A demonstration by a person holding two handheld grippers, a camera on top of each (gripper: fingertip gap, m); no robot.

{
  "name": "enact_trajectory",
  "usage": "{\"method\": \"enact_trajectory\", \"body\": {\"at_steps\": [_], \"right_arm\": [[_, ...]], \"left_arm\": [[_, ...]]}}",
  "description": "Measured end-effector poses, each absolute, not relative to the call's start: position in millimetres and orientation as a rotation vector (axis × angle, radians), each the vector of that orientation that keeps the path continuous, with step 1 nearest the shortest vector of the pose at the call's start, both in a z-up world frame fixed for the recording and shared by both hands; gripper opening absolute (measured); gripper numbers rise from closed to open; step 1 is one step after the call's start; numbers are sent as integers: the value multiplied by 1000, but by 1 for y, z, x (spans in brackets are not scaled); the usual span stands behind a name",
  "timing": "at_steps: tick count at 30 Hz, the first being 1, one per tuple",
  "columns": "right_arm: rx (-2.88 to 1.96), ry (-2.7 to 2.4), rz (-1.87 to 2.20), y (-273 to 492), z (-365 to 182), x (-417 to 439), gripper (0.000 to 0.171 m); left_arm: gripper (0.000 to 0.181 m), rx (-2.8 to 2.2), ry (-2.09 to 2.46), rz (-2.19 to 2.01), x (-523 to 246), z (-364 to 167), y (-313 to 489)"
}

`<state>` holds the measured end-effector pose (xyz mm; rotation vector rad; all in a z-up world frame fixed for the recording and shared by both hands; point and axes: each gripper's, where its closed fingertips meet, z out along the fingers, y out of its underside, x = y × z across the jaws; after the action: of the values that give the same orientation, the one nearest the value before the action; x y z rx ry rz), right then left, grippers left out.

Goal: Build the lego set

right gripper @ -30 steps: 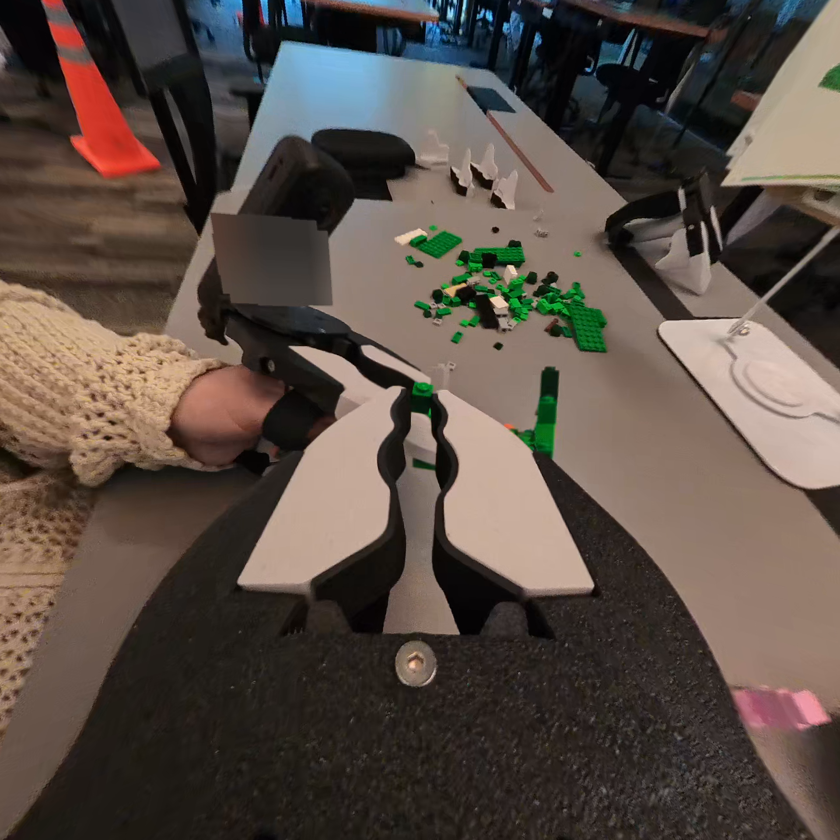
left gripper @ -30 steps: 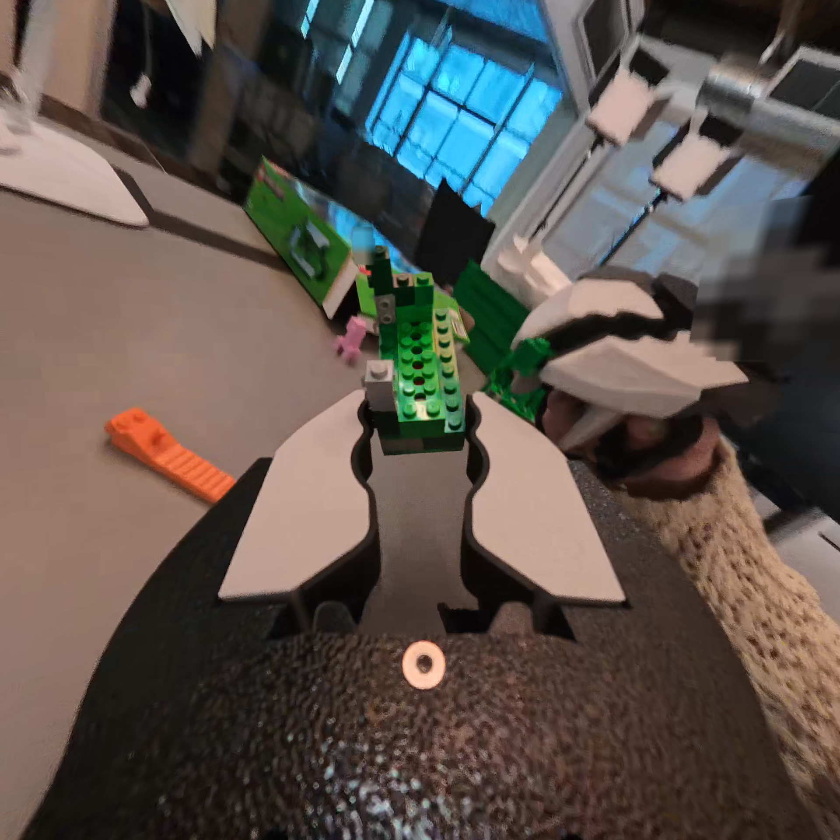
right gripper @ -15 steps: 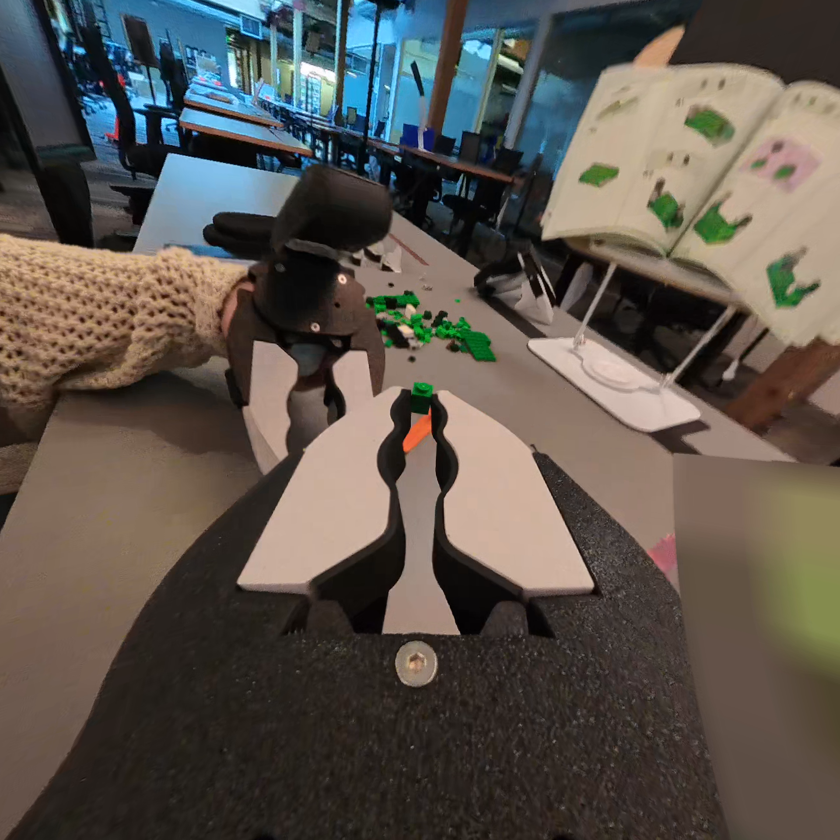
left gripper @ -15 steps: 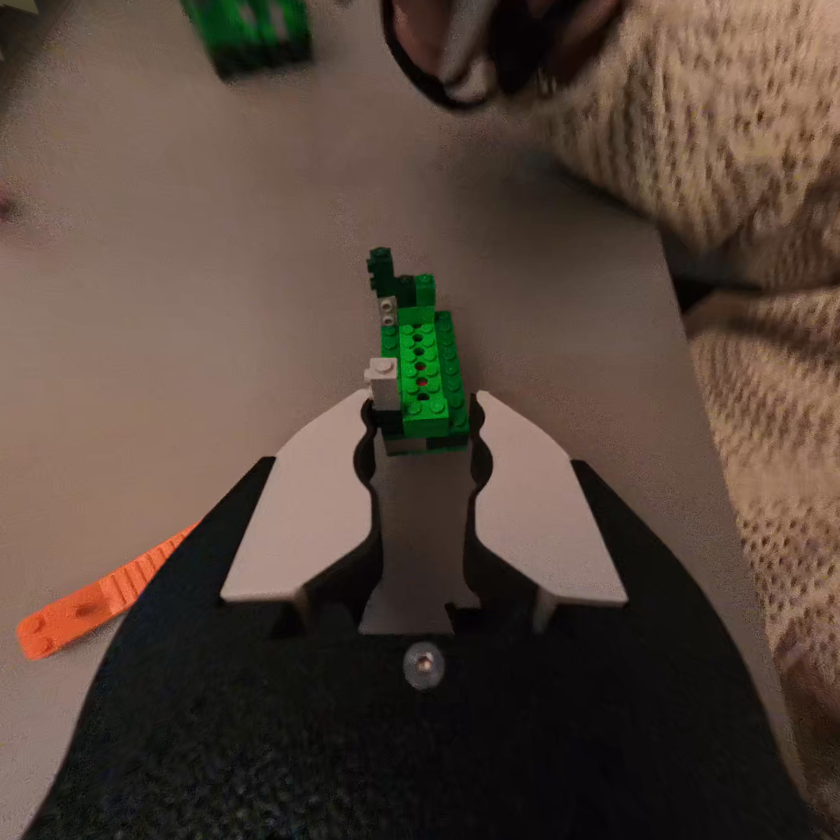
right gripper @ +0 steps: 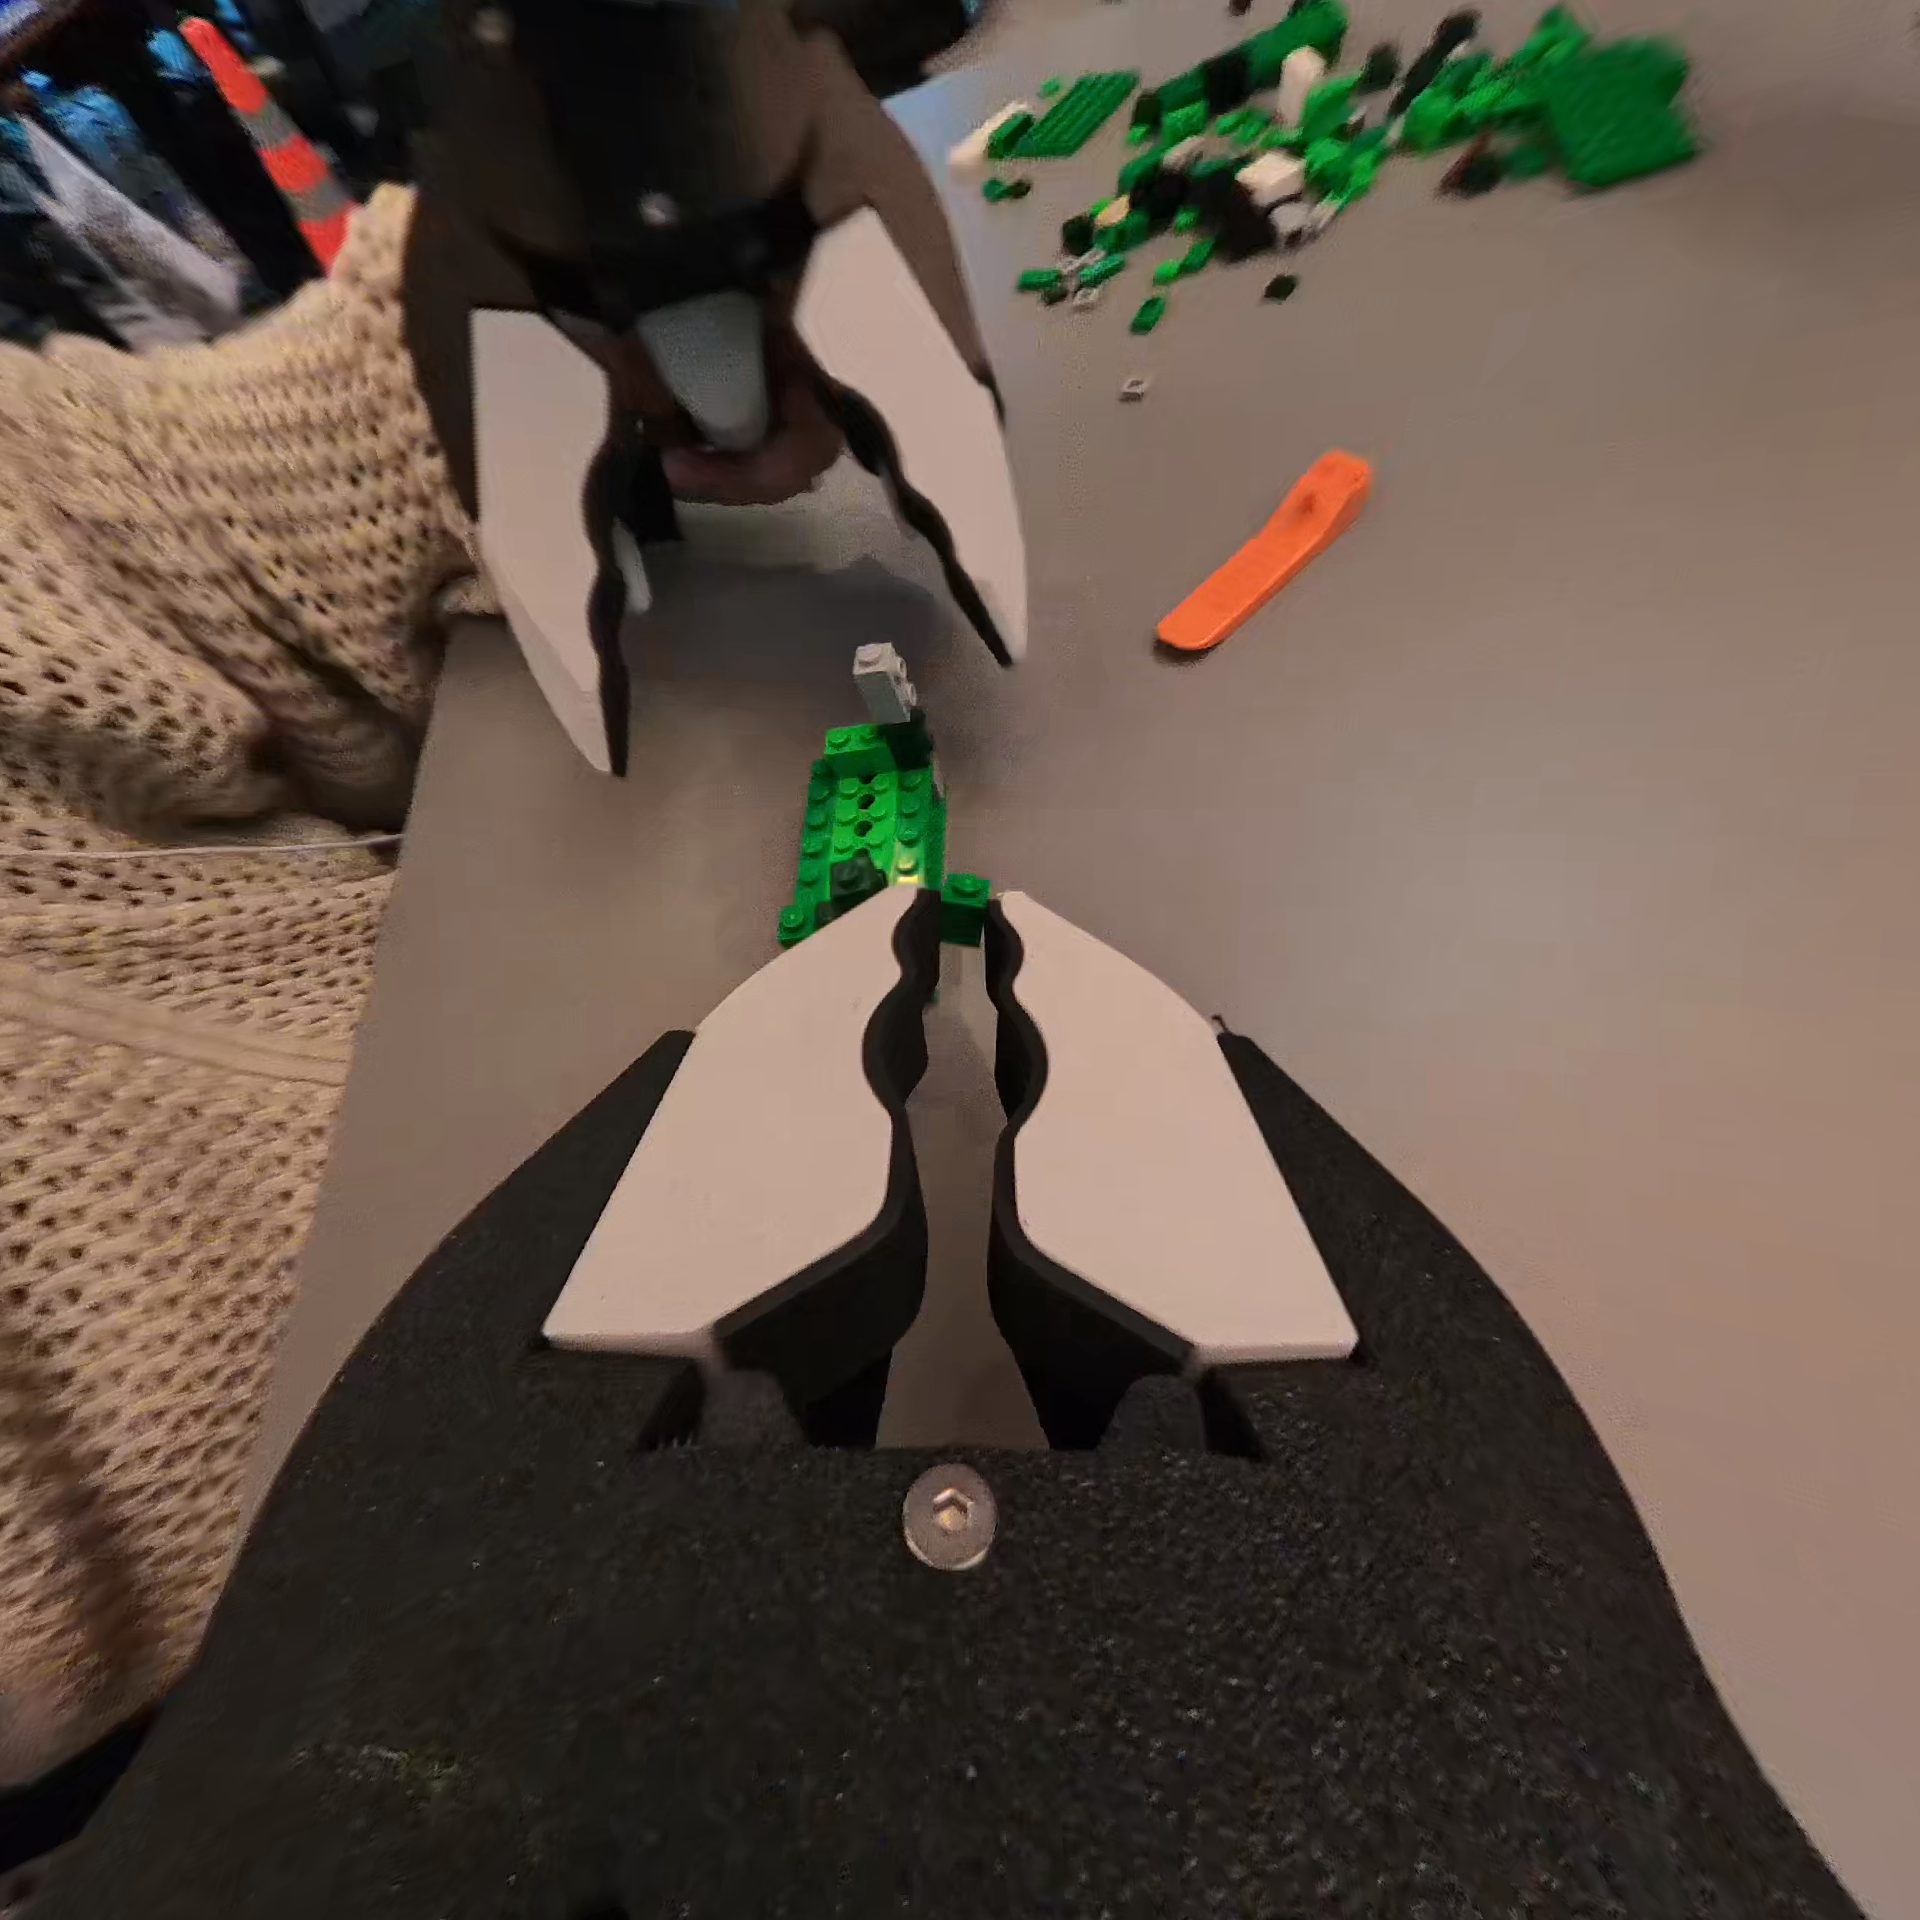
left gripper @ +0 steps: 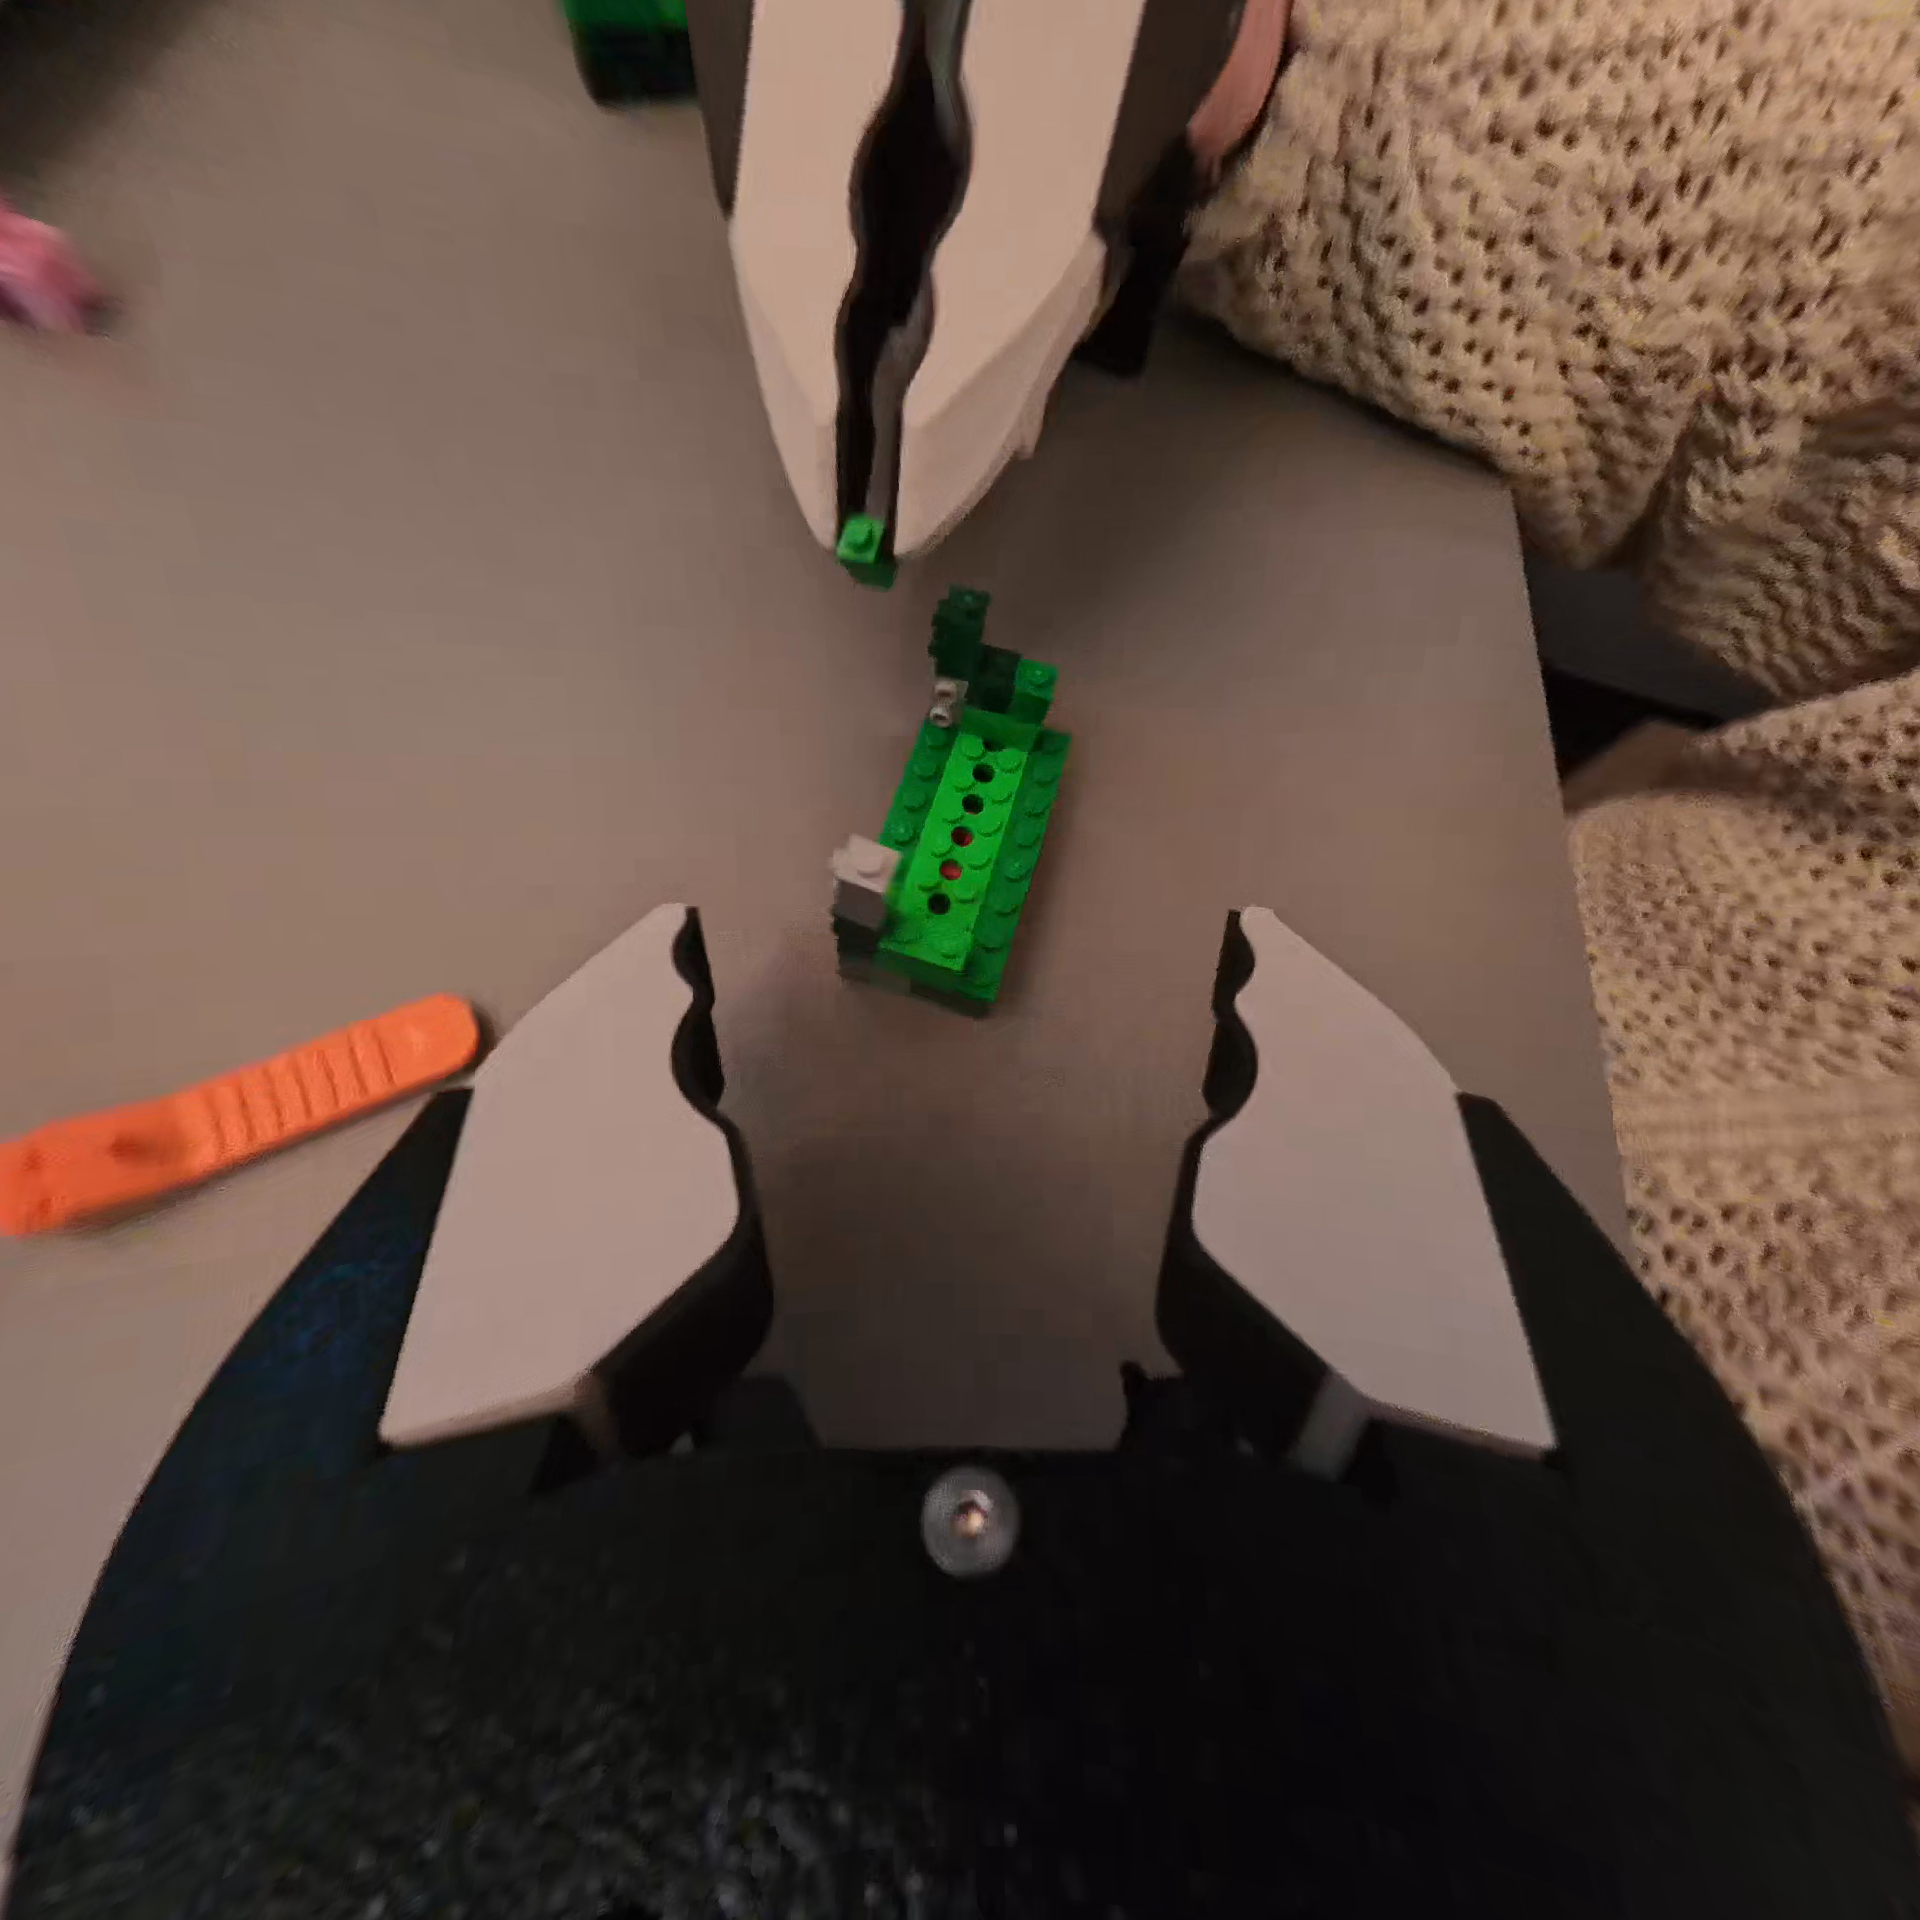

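Now left tool [left gripper: 961, 920] has apparently released green build [left gripper: 961, 831].

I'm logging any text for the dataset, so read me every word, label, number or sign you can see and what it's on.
None: no readable text shows in either view.
The green lego build, orange brick separator and loose brick pile carry no visible writing.

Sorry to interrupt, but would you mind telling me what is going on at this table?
A person is building a Lego model with two handheld tongs. The right tongs are shut on a small green one-stud brick, held near the dark green end of the partly built green Lego model lying on the grey table. The left tongs are open, clear of the model.
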<state>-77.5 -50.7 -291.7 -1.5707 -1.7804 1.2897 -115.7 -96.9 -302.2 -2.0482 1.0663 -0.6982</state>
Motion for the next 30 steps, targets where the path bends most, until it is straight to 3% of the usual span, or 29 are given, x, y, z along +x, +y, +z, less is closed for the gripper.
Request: {"method": "enact_trajectory", "body": {"at_steps": [5, 13, 24, 30], "right_arm": [[-1686, -1877, 1430, -54, -304, -84, 8], [-1666, -2089, 1508, -91, -314, -82, 8], [-1422, -1772, 1703, -76, -272, -82, 8], [-1349, -1693, 1641, -66, -264, -86, 8]], "left_arm": [[79, -2021, 706, -533, -114, -290, -119], [98, -2214, 534, -345, -103, -329, -122], [98, -2244, 605, -267, -103, -338, -109], [75, -2200, 643, -235, -103, -334, -103]]}}
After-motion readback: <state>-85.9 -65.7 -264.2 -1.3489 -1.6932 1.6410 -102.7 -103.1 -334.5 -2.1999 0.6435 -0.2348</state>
